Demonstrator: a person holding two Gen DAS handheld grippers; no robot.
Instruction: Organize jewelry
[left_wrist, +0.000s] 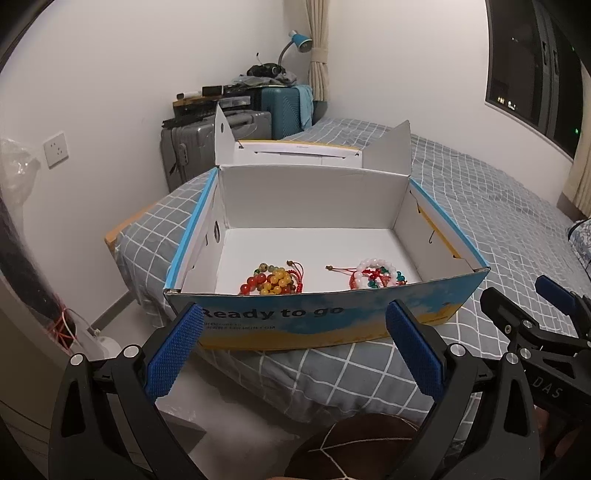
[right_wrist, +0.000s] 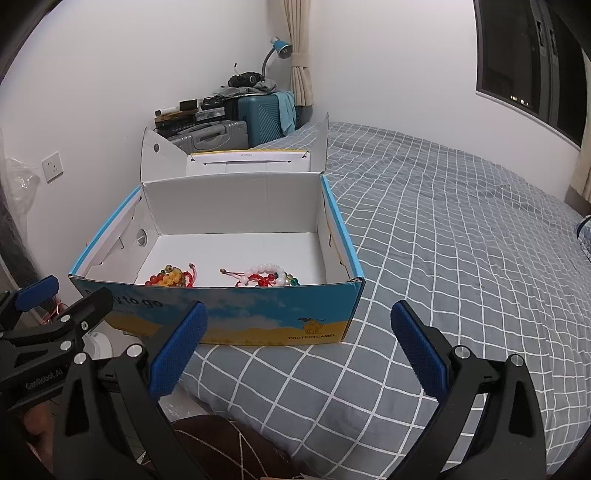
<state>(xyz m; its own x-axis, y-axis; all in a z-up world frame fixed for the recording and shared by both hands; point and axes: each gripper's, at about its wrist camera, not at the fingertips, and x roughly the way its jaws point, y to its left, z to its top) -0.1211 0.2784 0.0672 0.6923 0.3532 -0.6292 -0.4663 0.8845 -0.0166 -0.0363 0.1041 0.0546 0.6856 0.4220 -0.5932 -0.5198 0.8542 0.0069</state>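
- Nearest, the left gripper (left_wrist: 293, 345) and right gripper (right_wrist: 297, 345) hover short of the box (left_wrist: 332, 317), level and pointing forward, jaws spread and empty.
- In the box on the bed (right_wrist: 443, 258), two bead heaps lie apart against the near wall: amber beads (left_wrist: 271, 280) left, white beads (left_wrist: 375, 277) right.
- The near wall hides part of each heap; best come over it from above and pinch one strand, not the heap.

A box (left_wrist: 325, 321) sits on the bed (left_wrist: 498, 206), near its left edge. Its lid (left_wrist: 295, 153) stands up at the far side. Two heaps of bracelets lie in the box by the near wall: one heap (left_wrist: 271, 278) on the left, the other (left_wrist: 373, 275) on the right, apart. Suitcases (left_wrist: 236, 127) stand far behind the box.
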